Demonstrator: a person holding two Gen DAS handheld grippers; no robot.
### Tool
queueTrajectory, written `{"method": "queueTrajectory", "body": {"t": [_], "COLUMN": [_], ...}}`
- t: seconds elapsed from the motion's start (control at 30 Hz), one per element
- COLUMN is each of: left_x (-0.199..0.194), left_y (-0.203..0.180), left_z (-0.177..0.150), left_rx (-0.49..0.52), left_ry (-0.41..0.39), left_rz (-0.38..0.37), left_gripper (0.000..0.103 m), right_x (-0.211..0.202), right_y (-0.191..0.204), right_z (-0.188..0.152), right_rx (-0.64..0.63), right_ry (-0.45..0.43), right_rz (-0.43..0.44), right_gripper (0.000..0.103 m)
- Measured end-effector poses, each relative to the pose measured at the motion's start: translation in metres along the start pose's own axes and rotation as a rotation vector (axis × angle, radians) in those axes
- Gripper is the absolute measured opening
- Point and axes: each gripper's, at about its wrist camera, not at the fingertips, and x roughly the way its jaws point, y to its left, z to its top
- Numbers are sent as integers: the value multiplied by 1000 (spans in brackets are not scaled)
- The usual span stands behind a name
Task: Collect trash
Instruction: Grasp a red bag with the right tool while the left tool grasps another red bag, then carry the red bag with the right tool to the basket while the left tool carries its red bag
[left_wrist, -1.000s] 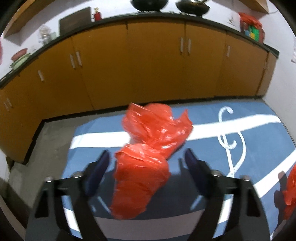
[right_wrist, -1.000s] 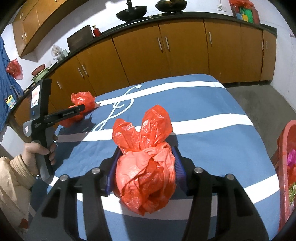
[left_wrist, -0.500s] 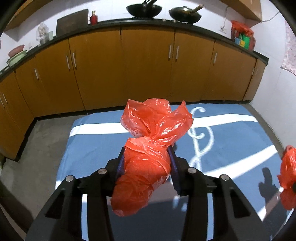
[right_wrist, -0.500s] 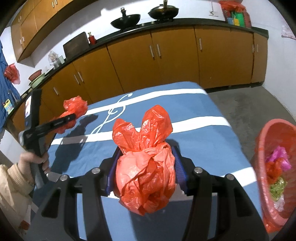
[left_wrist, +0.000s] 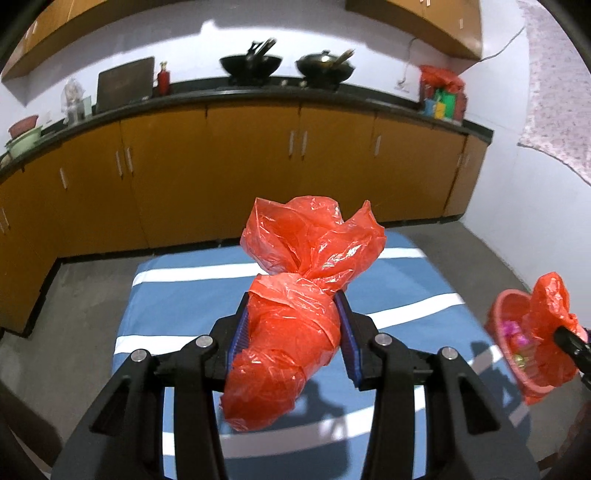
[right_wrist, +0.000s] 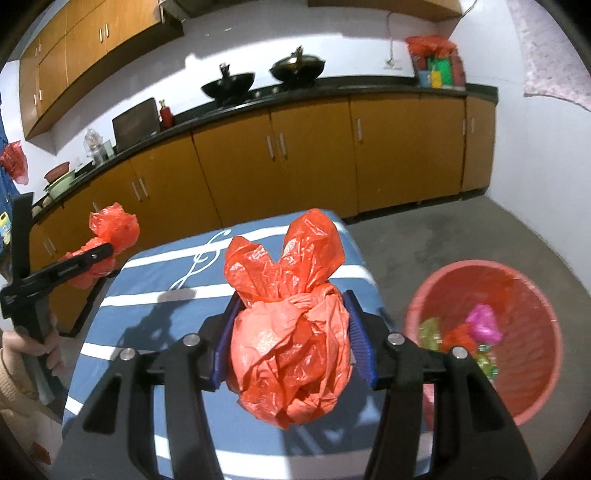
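Each gripper carries a knotted red plastic trash bag above the blue striped table. My left gripper (left_wrist: 291, 317) is shut on one red bag (left_wrist: 291, 314), its blue pads pressing both sides. My right gripper (right_wrist: 291, 325) is shut on the other red bag (right_wrist: 291, 332). In the right wrist view the left gripper (right_wrist: 99, 254) with its red bag (right_wrist: 110, 229) hangs at the left, gripped by a hand (right_wrist: 22, 347). The right gripper's bag (left_wrist: 550, 328) shows at the right edge of the left wrist view. A pink bin (right_wrist: 532, 391) stands on the floor right of the table.
The table (left_wrist: 177, 288) has a blue cloth with white stripes. Orange cabinets (left_wrist: 251, 166) under a black counter (left_wrist: 258, 94) with two woks run along the back wall. Grey floor (right_wrist: 443, 240) lies between table, cabinets and bin. The bin holds several coloured wrappers (right_wrist: 480, 325).
The left gripper closed on its red bag and lifted it off the table. Both grippers rose and swung to the right, bringing the pink bin into view.
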Motion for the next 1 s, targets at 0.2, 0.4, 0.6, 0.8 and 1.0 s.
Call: {"method": "queueTrajectory", "body": {"t": [0.2,0.4,0.6,0.8,1.0], "left_x": [-34,-55,-58,-56,-56], "left_y": [-41,-88,-132,-184,-228], "left_z": [1,-7,-19,-33,-45], "left_rx": [25,65,115,163,222], "left_ry": [-33,-45,-28,3,10], "left_rz": [-54,-116,-174,-253,-315], "left_gripper": [44,44,44,44,44], "right_x": [-45,-72,-90,-103,-107], "right_y": [-30,-64,-101,-137,-157], "right_z": [0,-4,-13,-20,-22], "right_rx": [13,51,77,115,133], "right_ry": [-39,-49,-39,-38,-41], "right_rz": [-55,-95,-149,-205,-253], "right_gripper": [53,53,53,53,53]}}
